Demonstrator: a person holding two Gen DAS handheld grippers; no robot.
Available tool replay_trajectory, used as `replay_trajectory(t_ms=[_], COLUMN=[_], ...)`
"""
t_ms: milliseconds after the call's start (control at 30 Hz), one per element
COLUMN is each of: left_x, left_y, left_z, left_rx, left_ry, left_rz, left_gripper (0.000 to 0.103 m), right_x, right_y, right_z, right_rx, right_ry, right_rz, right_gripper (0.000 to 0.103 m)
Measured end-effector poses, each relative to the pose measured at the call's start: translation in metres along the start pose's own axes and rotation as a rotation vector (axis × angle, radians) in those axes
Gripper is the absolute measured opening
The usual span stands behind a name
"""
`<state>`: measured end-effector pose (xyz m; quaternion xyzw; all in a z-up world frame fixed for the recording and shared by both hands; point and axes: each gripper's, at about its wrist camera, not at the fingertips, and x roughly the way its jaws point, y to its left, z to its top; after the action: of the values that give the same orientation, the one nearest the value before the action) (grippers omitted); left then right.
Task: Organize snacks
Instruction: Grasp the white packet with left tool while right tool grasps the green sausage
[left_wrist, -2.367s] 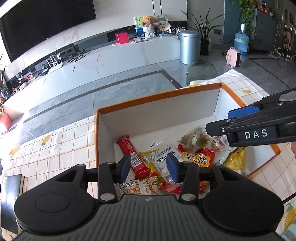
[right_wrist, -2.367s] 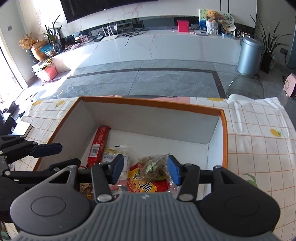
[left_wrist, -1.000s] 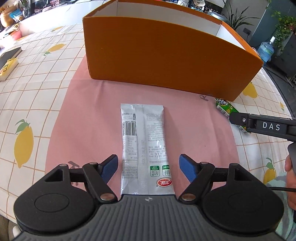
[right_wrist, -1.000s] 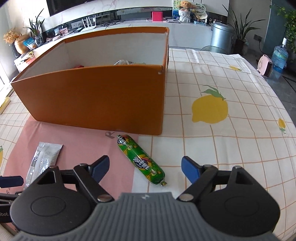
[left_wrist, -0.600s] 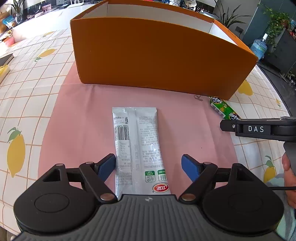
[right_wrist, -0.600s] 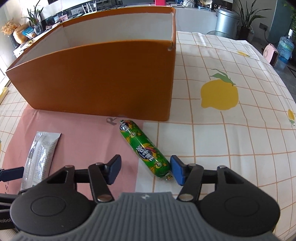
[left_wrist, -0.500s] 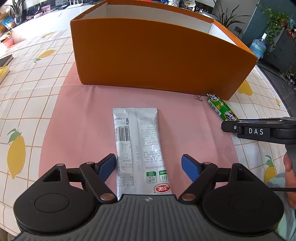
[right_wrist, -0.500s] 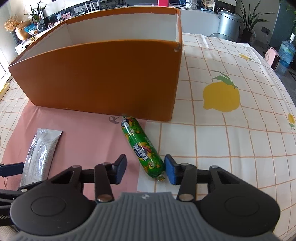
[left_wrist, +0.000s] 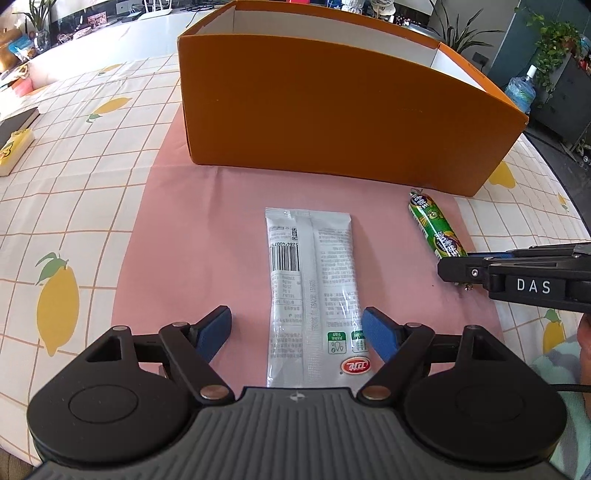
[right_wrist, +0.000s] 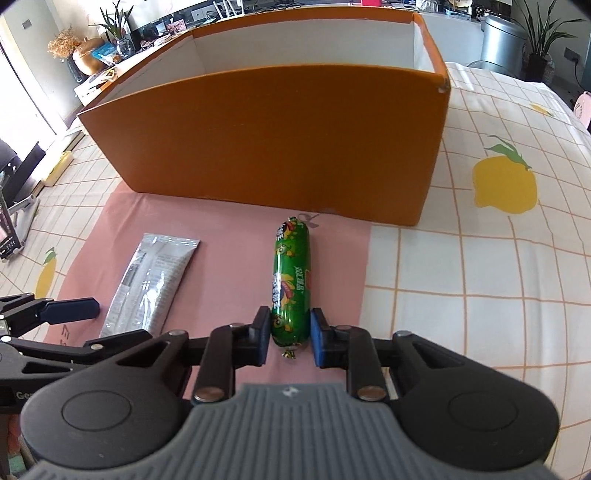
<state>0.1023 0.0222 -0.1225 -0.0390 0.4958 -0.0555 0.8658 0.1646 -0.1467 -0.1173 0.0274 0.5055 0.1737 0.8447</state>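
Observation:
A silver snack packet (left_wrist: 312, 291) lies on the pink mat (left_wrist: 207, 221), its near end between the open jaws of my left gripper (left_wrist: 297, 332); neither pad touches it. It also shows in the right wrist view (right_wrist: 151, 284). A green sausage snack (right_wrist: 291, 280) lies at the mat's right edge, and it shows in the left wrist view (left_wrist: 434, 225) too. My right gripper (right_wrist: 287, 341) has its blue pads closed against the sausage's near end. The orange box (right_wrist: 280, 136) stands just behind both snacks; its contents are hidden.
The table (right_wrist: 480, 258) has a lemon-print checked cloth. A dark book and a yellow block (left_wrist: 14, 144) lie at the far left. A metal bin (right_wrist: 502, 33) and plants stand beyond the table.
Both grippers came out of the box and down to the mat. The right jaws have narrowed from wide open onto the sausage's near end. The left gripper stays open over the silver packet.

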Motion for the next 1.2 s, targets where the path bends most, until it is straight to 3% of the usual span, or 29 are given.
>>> replay_trajectory(t_ms=[100, 233, 433, 833, 933, 1067, 1200], left_x=[-0.004, -0.007, -0.004, 0.009, 0.009, 0.007, 0.005], left_y=[0.006, 0.015, 0.005, -0.027, -0.027, -0.024, -0.018], left_z=[-0.003, -0.003, -0.001, 0.000, 0.000, 0.000, 0.001], left_rx=[0.003, -0.055, -0.042, 0.059, 0.056, 0.060, 0.039], left_ry=[-0.020, -0.047, -0.058, -0.048, -0.057, -0.082, -0.092], left_rz=[-0.032, -0.090, -0.092, 0.081, 0.084, 0.089, 0.079], left_gripper=[0.094, 0.094, 0.094, 0.092, 0.082, 0.059, 0.057], right_x=[0.000, -0.007, -0.010, 0.004, 0.009, 0.013, 0.012], right_y=[0.006, 0.005, 0.003, 0.009, 0.011, 0.014, 0.013], right_z=[-0.001, -0.002, -0.001, 0.007, 0.009, 0.009, 0.007], right_rx=[-0.027, -0.033, -0.005, -0.010, -0.014, -0.032, -0.036], right_ry=[-0.012, -0.067, -0.113, -0.128, -0.117, -0.102, -0.102], right_rz=[-0.001, -0.024, -0.030, -0.038, -0.044, -0.057, -0.066], right_gripper=[0.021, 0.038, 0.039, 0.039, 0.039, 0.038, 0.030])
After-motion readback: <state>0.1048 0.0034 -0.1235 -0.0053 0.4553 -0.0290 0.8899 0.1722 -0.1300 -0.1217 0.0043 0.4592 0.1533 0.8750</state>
